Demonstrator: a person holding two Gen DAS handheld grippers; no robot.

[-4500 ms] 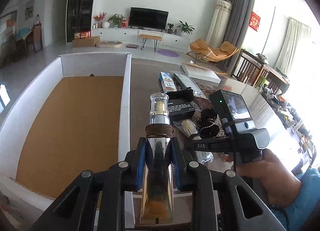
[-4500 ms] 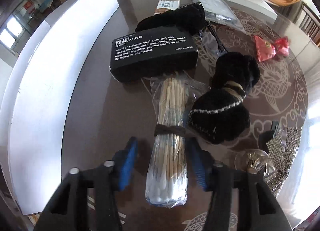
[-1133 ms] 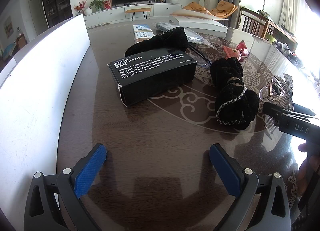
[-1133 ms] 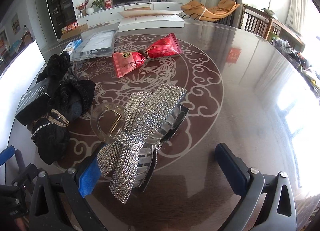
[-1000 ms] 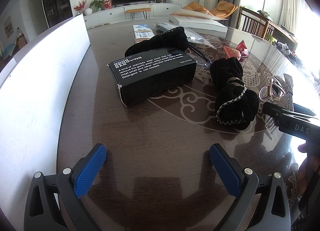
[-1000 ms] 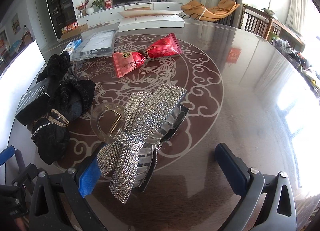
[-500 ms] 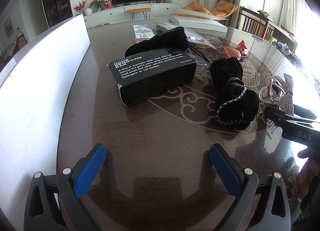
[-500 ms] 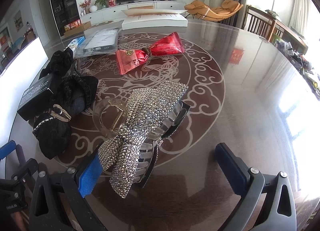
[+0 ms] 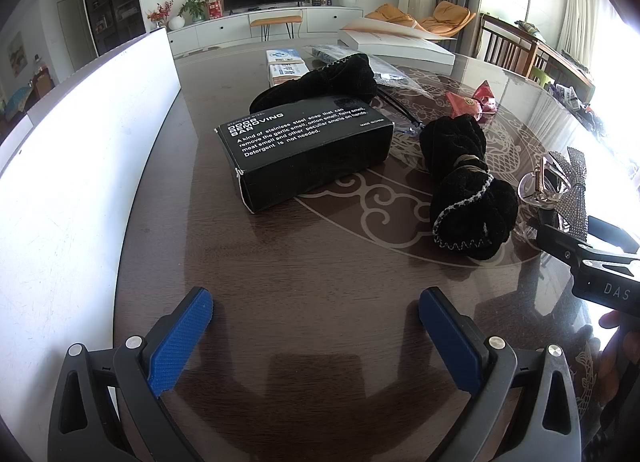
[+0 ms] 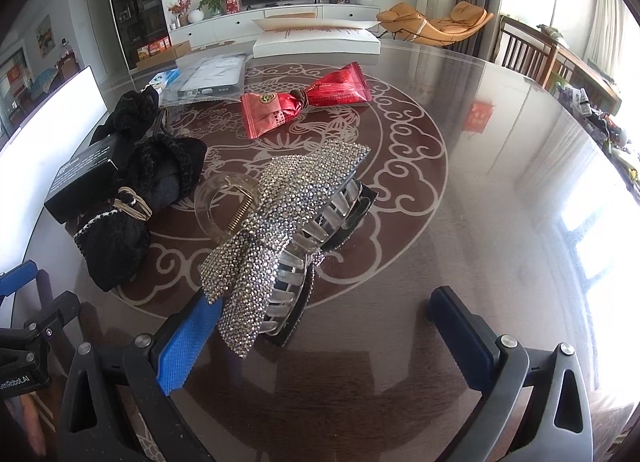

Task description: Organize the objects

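The hair clip point(image 10: 280, 238) lies on the table point(image 10: 480, 198), long axis running from the right gripper point(image 10: 324, 326) up and right toward the red candy point(image 10: 304, 102). That gripper is spread wide, its left pad point(image 10: 188, 342) beside the clip's near end. The left gripper point(image 9: 316, 326), spread, holds nothing, well left of the clip

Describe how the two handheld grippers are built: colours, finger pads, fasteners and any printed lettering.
Both the left gripper and the right gripper have dark grey plastic linkage arms with triangular cut-outs and silver round fasteners. Their fingers carry blue textured pads. Seen from the left wrist camera, the right gripper's body shows white "DAS" lettering.
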